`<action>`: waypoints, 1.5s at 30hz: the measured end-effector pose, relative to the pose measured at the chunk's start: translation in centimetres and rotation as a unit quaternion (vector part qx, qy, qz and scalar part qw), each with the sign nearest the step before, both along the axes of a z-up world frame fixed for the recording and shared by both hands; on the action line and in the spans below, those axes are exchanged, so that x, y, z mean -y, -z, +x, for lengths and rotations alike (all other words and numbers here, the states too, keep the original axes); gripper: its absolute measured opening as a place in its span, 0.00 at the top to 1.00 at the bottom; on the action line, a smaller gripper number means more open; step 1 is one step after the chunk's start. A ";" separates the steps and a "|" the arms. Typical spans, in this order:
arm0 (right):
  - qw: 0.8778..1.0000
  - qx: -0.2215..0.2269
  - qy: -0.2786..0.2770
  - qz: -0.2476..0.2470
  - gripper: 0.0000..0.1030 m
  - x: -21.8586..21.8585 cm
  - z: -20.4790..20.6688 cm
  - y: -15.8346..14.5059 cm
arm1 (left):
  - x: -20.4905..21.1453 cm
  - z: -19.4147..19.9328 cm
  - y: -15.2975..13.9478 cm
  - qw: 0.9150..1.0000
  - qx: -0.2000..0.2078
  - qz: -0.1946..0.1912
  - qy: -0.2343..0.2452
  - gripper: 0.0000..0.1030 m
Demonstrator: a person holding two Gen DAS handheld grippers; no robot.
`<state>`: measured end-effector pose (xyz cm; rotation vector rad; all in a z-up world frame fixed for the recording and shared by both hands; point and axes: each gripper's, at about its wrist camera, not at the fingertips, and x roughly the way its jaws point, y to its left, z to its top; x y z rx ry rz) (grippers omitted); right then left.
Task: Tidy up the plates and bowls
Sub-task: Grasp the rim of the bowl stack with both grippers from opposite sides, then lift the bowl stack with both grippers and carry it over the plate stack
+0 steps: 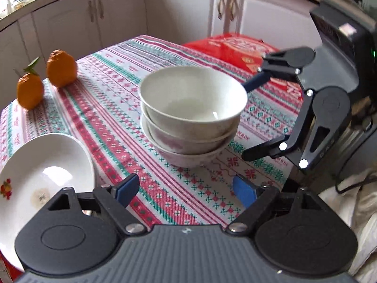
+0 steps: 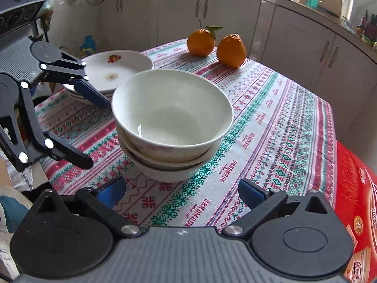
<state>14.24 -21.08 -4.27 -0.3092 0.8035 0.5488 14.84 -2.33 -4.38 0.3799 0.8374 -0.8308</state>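
Observation:
A stack of three white bowls (image 1: 192,115) stands mid-table on the patterned cloth; it also shows in the right wrist view (image 2: 172,125). A white plate with a fruit print (image 1: 40,184) lies at the table's left edge, and shows in the right wrist view (image 2: 115,69) on top of other plates. My left gripper (image 1: 186,192) is open and empty, just short of the stack. My right gripper (image 2: 182,194) is open and empty on the opposite side; in the left wrist view (image 1: 245,120) its fingers sit beside the stack's right side.
Two oranges (image 1: 47,77) (image 2: 216,43) sit near the far table edge. A red box (image 1: 245,49) (image 2: 355,200) lies on the table's end. White cabinets (image 1: 165,11) surround the table. The patterned tablecloth (image 2: 278,127) covers the table.

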 end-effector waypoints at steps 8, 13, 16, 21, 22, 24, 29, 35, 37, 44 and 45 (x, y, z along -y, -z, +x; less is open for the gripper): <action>0.998 -0.001 -0.061 -0.017 0.00 0.1 1.7 0.7 | 1.9 2.2 1.4 0.999 -0.008 0.017 0.036 0.17; 0.994 -0.003 -0.105 -0.027 0.00 0.2 3.2 0.9 | 2.7 2.9 1.6 0.996 -0.005 0.033 0.077 0.17; 0.990 -0.003 -0.139 -0.037 0.00 -0.2 3.5 1.0 | 3.1 3.3 1.7 0.994 0.002 0.047 0.099 0.18; 0.983 -0.006 -0.179 -0.052 0.01 -0.8 4.2 1.2 | 3.3 4.0 1.4 0.991 0.004 0.053 0.126 0.19; 0.981 -0.007 -0.186 -0.053 0.01 -0.9 4.3 1.1 | 3.4 4.0 1.3 0.990 0.006 0.053 0.132 0.19; 0.979 -0.007 -0.196 -0.055 0.02 -1.1 4.5 0.9 | 3.5 4.2 1.1 0.988 0.006 0.052 0.142 0.19; 0.975 -0.008 -0.216 -0.060 0.04 -1.7 4.9 0.4 | 3.6 4.6 0.8 0.986 0.003 0.050 0.158 0.20; 0.972 -0.019 -0.225 -0.059 0.08 -1.7 5.4 0.2 | 3.8 5.2 1.1 0.985 -0.003 0.052 0.167 0.23; 0.972 -0.021 -0.228 -0.059 0.09 -1.7 5.4 0.1 | 3.7 5.3 1.1 0.984 -0.006 0.053 0.170 0.23; 0.969 -0.034 -0.237 -0.057 0.10 -1.8 5.8 0.1 | 3.7 5.8 1.1 0.982 -0.016 0.051 0.181 0.23; 0.969 -0.035 -0.238 -0.057 0.10 -1.8 5.9 0.1 | 3.7 5.8 1.0 0.982 -0.017 0.051 0.182 0.22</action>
